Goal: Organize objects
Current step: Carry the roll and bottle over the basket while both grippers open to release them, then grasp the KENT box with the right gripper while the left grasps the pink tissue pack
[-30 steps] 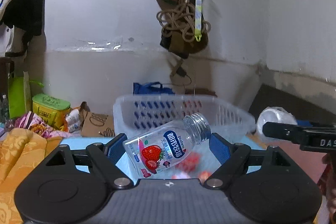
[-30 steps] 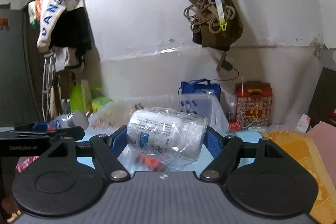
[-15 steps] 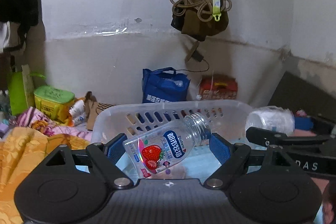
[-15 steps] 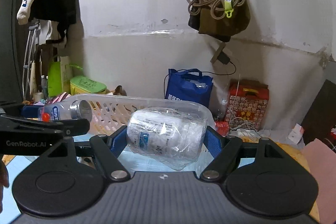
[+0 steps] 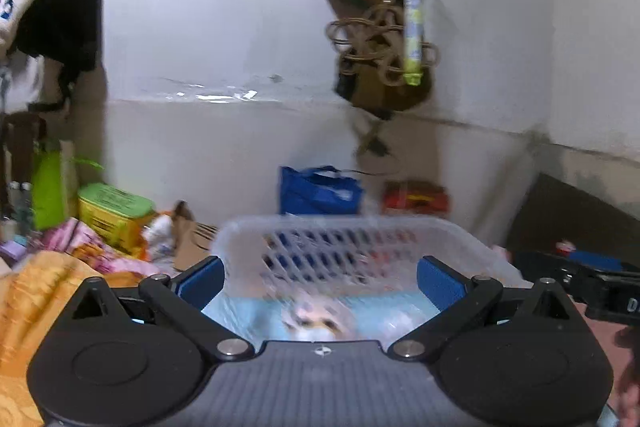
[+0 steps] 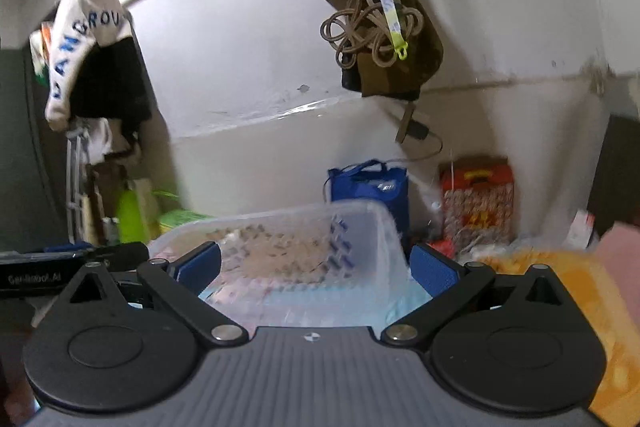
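Left gripper (image 5: 320,281): jaws spread wide, holding nothing, poised over the basket (image 5: 472,247).
Right gripper (image 6: 316,269): likewise wide apart and empty, near the basket's corner.
Bottle (image 5: 316,321): a blurred shape low inside the basket; which way it points, I cannot tell.
Around: blue bag (image 5: 320,191) and red box (image 6: 478,199) behind, against the white wall (image 5: 224,39).
Surface: light blue cover under the basket, orange cloth (image 5: 28,291) alongside.

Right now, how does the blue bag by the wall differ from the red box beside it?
The blue bag is plain dark blue with loop handles on top; the red box is red above with a busy printed front. The blue bag stands right behind the clear basket, whose rim hides its bottom, while the red box stands clear to its right. Both are against the white wall.
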